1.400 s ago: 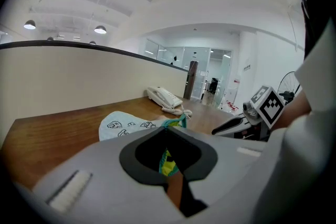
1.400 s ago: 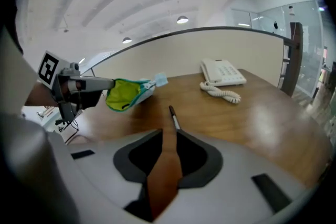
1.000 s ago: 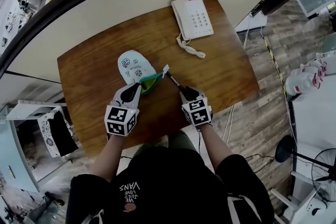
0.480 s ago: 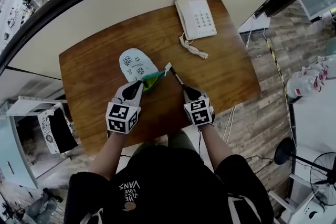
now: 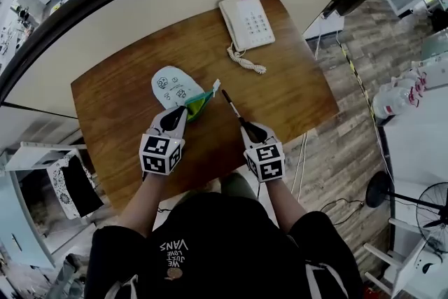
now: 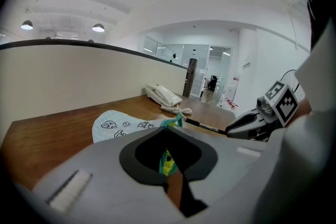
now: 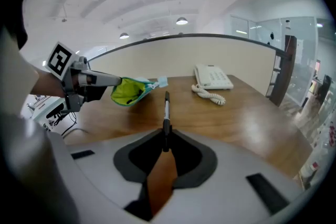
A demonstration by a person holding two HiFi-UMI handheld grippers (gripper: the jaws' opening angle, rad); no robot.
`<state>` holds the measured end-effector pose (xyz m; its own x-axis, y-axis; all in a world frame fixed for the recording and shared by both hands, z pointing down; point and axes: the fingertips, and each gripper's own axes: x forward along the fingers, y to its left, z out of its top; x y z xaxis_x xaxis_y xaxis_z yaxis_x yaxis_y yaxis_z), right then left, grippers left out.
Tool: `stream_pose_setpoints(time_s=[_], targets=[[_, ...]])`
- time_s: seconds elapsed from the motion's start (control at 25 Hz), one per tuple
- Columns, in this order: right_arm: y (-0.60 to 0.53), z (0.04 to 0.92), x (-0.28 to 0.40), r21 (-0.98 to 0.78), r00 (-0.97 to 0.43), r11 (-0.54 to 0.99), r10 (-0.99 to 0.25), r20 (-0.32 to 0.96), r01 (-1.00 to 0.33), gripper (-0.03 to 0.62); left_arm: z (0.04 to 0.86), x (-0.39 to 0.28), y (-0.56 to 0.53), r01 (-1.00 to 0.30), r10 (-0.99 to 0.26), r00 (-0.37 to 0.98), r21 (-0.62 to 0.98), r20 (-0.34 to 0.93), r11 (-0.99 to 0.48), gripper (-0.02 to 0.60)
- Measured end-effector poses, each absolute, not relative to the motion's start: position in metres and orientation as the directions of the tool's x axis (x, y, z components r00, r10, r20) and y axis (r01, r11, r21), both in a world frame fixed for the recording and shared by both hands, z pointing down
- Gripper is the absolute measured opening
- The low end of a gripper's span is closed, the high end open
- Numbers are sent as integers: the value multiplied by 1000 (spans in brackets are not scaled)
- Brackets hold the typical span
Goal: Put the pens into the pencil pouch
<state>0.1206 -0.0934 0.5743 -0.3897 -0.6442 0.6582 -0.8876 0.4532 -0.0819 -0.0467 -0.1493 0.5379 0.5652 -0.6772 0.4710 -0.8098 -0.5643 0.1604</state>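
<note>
Wooden desk (image 5: 294,94) | pouch (image 5: 197,105) mouth open, yellow-lined | pen (image 5: 232,108) outside it

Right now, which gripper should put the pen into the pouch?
Right. The right gripper, jaws just closing, holds the pen with its tip near the pouch; the left gripper is shut on the pouch's rim.

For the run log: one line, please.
left gripper: shut on pouch | right gripper: fingers just closed further on pen | pen: outside pouch
</note>
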Motion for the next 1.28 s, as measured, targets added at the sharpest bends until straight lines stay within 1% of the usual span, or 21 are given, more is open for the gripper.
stream_pose_setpoints(time_s=[0.32,0.52,0.88,1.28], targets=[[-60,546,97,-75,-441,516,-639,630,-853,66,535,-29,-151,-776,-651,610,172,451,-607,21],[-51,548,83,-75,-455,541,-616,643,-838,66,535,-15,-145,-743,-621,644,169,447,-648,21],[-74,560,68,-57,-461,578,-584,668,-814,66,537,6,-127,-696,-571,682,166,456,-699,23],[-109,579,53,-85,-478,597,-539,694,-798,66,538,19,-121,-680,-553,698,182,455,-710,21]])
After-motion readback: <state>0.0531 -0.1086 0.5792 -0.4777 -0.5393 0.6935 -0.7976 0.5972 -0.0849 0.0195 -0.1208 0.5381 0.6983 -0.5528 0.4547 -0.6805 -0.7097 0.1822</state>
